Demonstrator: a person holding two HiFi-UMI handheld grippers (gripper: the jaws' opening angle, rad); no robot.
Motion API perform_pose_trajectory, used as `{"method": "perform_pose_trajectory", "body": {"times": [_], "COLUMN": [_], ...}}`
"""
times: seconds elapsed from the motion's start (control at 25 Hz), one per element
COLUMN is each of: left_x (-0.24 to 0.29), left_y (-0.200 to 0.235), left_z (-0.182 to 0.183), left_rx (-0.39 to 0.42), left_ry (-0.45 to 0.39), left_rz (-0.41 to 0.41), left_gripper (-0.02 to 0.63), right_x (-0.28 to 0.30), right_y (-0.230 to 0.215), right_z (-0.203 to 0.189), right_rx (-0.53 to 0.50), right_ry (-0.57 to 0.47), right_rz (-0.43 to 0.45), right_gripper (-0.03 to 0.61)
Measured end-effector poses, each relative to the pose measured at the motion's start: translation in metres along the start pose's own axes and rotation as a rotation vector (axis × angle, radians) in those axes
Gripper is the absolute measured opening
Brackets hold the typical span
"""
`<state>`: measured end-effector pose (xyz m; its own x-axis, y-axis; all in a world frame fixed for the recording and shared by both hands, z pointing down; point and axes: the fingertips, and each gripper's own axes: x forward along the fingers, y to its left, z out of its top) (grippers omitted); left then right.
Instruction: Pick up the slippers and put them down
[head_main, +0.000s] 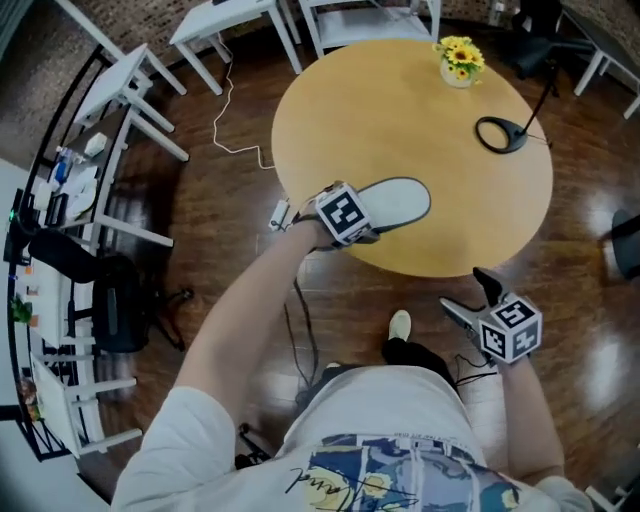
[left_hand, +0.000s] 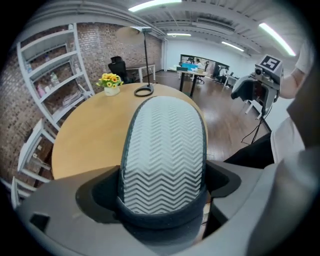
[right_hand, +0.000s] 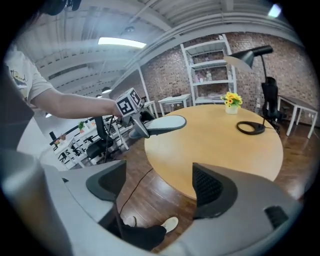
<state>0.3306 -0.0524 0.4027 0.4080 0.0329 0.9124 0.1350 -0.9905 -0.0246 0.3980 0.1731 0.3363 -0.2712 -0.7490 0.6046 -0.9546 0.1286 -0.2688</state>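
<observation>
Between the jaws of my left gripper: heel of a pale grey, dark-rimmed slipper with a chevron-ribbed face, clamped. Its long axis runs straight ahead, toe over the round tan wooden table. Right gripper spread, empty, off-table to the right. Left sets down.

right claw: jaws apart, empty | left claw: holding slipper | above round table edge
</observation>
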Motion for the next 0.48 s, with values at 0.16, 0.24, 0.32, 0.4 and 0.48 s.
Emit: {"method": "perform_pose_trajectory", "body": {"times": [0.16, 0.24, 0.32, 0.4, 0.48], "left_x": [-0.076, -0.112, -0.141, -0.160, -0.174], "left_y": [-0.020, -0.029, -0.046, -0.059, -0.062], "left_z": [-0.120, -0.190, -0.254, -0.319, -0.377], "left_rx": [-0.151, -0.220, -0.265, -0.284, -0.297], "left_ry": [-0.030, -0.024, -0.015, 0.021, 0.071], "left_rz": [0.044, 0.099, 0.117, 0.129, 0.162], "left_gripper": [0.509, 0.509, 0.509, 0.509, 0.509], "right_x": [0.026, 0.042, 0.058, 0.077, 0.097], "right_y": [0.095, 0.145, 0.196, 0.242, 0.280], "right_z": [0.005, 0.002, -0.005, -0.012, -0.014], "right_rx": [-0.066, -0.094, -0.124, -0.148, -0.166], "right_ry": [-0.001, 0.010, 0.033, 0.053, 0.062], "right_rz": [0.056, 0.098, 0.134, 0.160, 0.179], "right_gripper": [0.413, 0.413, 0.413, 0.413, 0.413]}}
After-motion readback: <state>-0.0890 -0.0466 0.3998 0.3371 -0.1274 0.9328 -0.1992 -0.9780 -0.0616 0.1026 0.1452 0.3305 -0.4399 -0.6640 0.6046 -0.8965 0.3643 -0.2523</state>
